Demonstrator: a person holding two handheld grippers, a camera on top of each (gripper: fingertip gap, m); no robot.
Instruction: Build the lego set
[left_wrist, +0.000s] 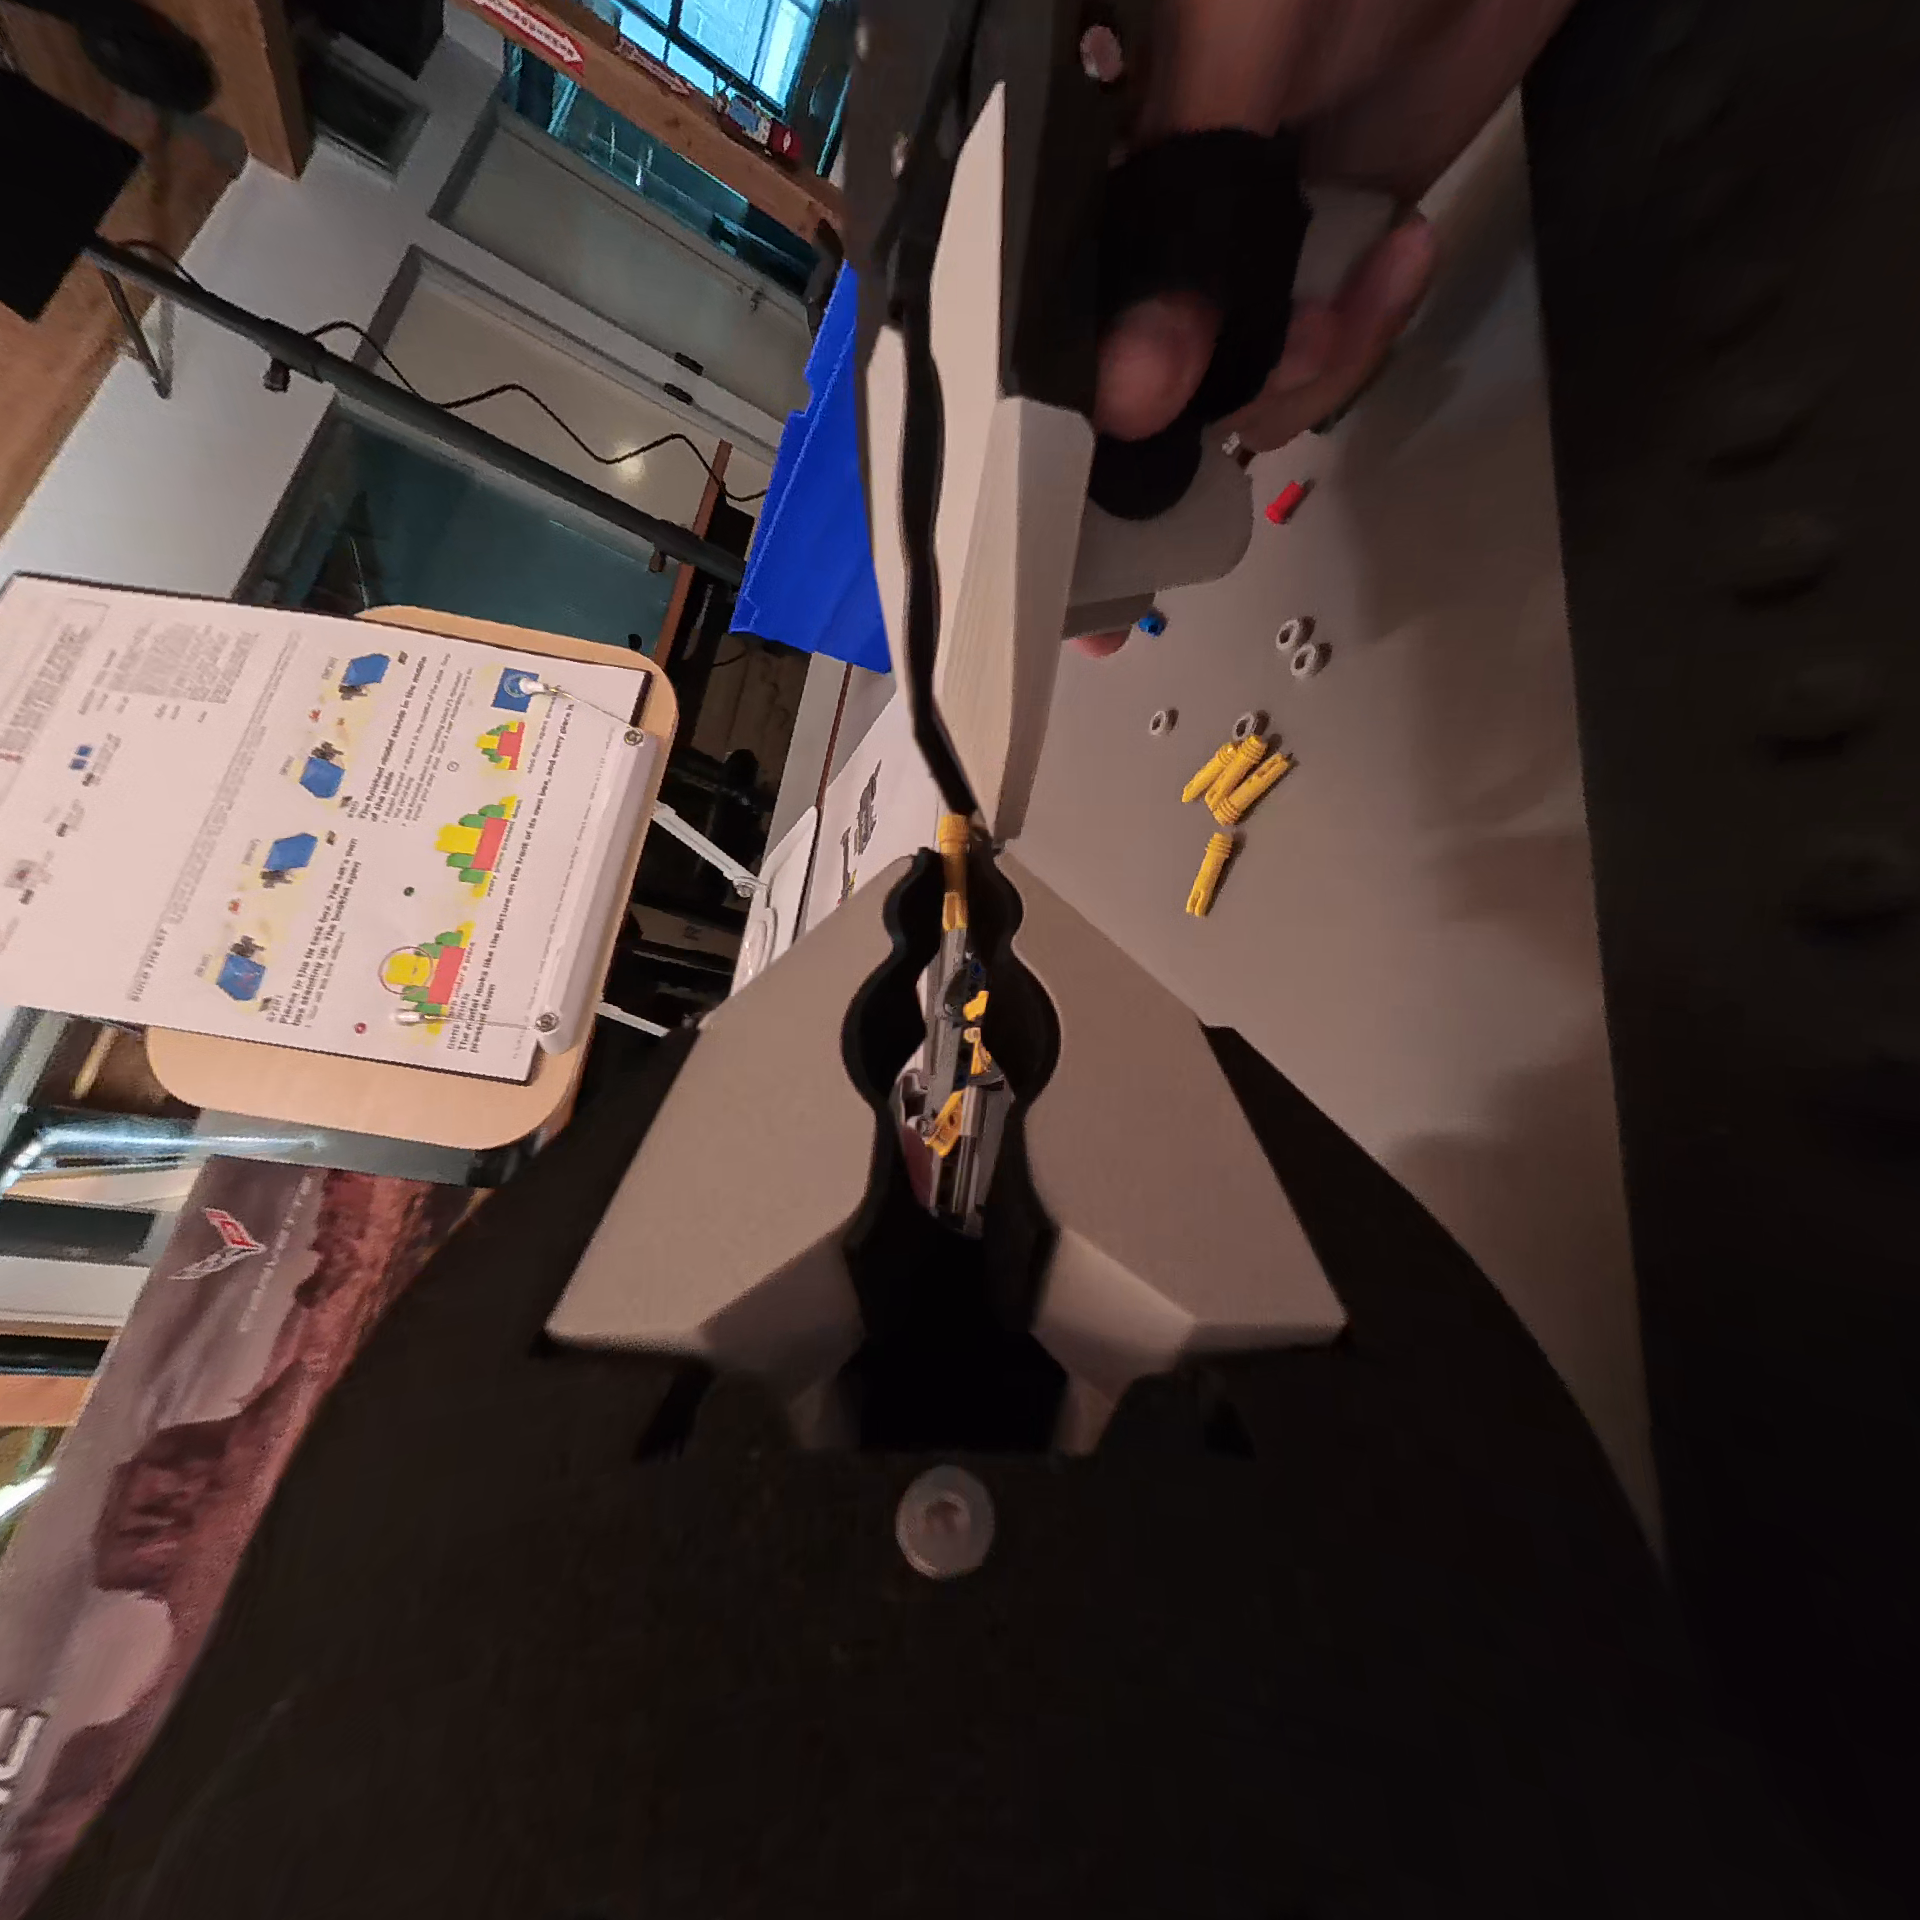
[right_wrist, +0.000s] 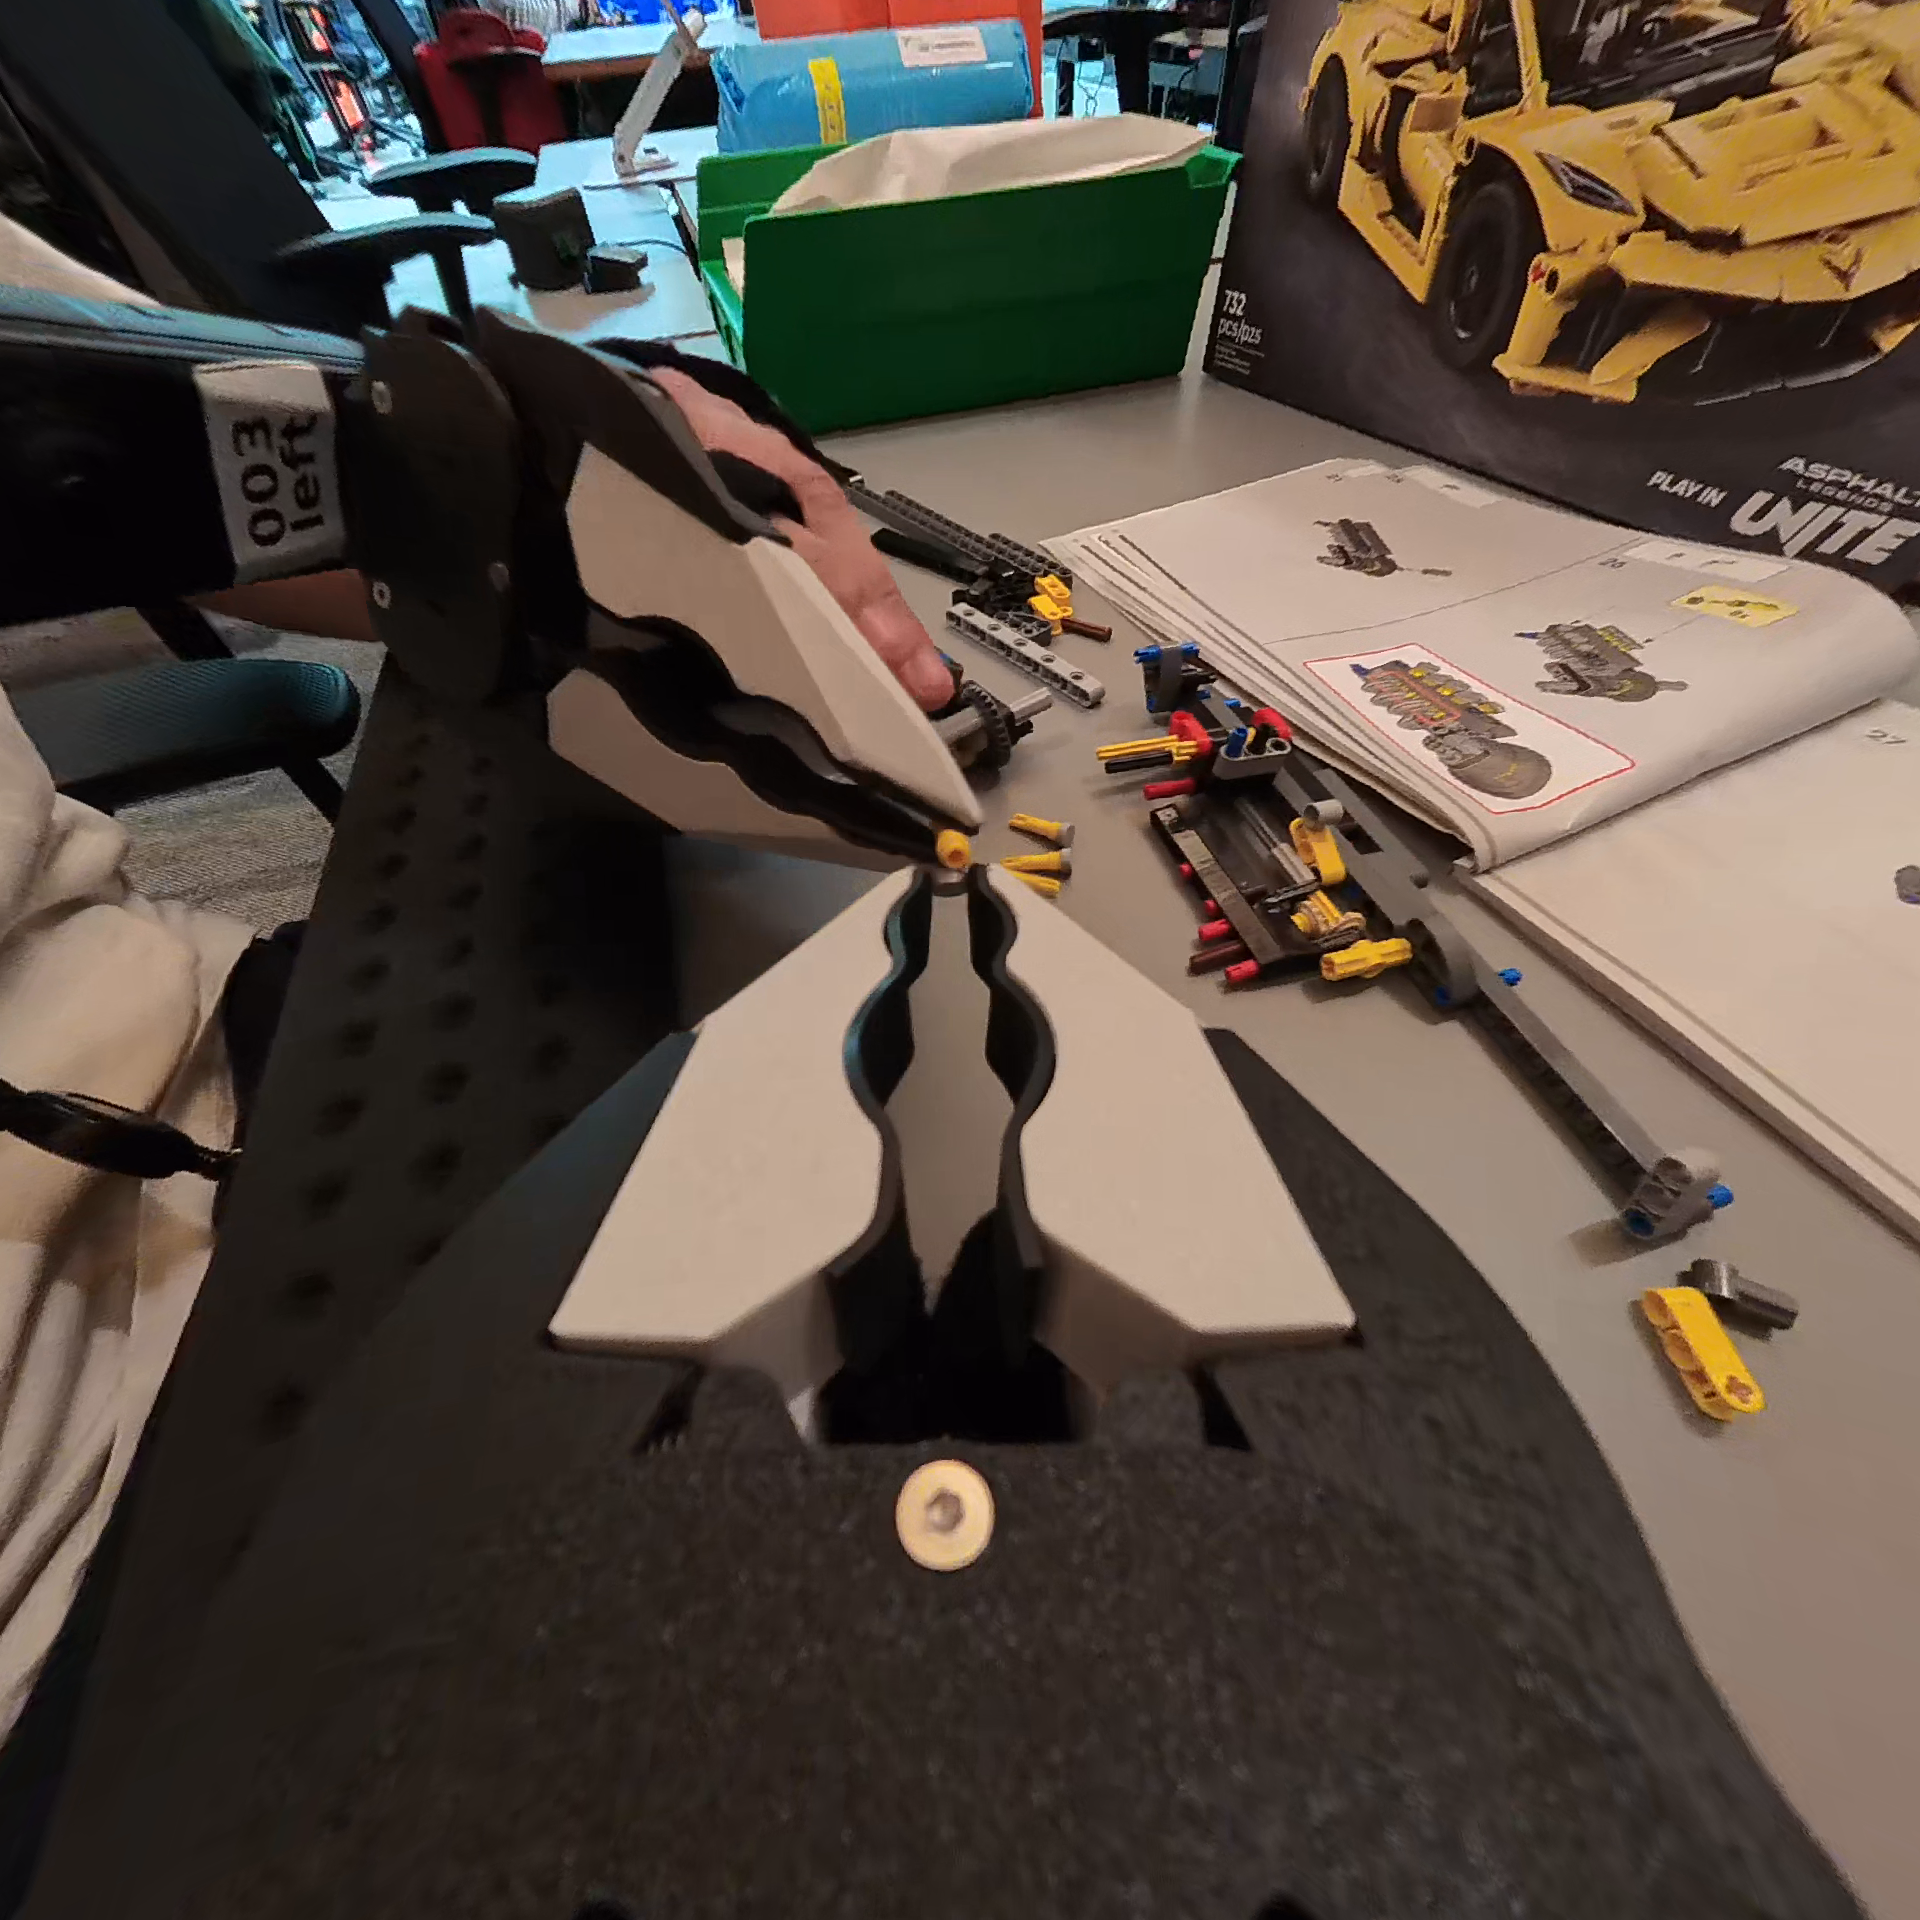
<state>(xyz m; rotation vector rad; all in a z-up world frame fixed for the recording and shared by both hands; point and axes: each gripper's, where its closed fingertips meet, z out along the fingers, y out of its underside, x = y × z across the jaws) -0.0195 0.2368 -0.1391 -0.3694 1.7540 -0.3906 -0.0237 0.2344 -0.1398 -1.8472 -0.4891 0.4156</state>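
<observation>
My left gripper (left_wrist: 958, 857) is shut on a small yellow pin (left_wrist: 954, 844) at its tips. In the right wrist view the left gripper (right_wrist: 948, 831) comes in from the left, with the yellow pin (right_wrist: 952, 847) sticking out. My right gripper (right_wrist: 948, 881) is shut on a small grey piece (right_wrist: 948, 886) directly under the pin, touching it. In the left wrist view the right gripper (left_wrist: 975, 812) reaches down from above, tip to tip with mine. The partly built black and grey chassis (right_wrist: 1299, 862) lies on the grey table (right_wrist: 1195, 1143) to the right.
Loose yellow pins (left_wrist: 1236, 774) and grey rings (left_wrist: 1299, 646) lie on the table. An open instruction booklet (right_wrist: 1455, 644), the set's box (right_wrist: 1558, 260) and a green bin (right_wrist: 966, 281) stand behind. A yellow beam (right_wrist: 1704, 1351) lies front right. A clipboard (left_wrist: 312, 831) stands at the left. Only a small space, under 4 cm, lies between the two pairs of fingers. From either gripper's tips it is about 15 cm to the yellow beam (right_wrist: 1704, 1351).
</observation>
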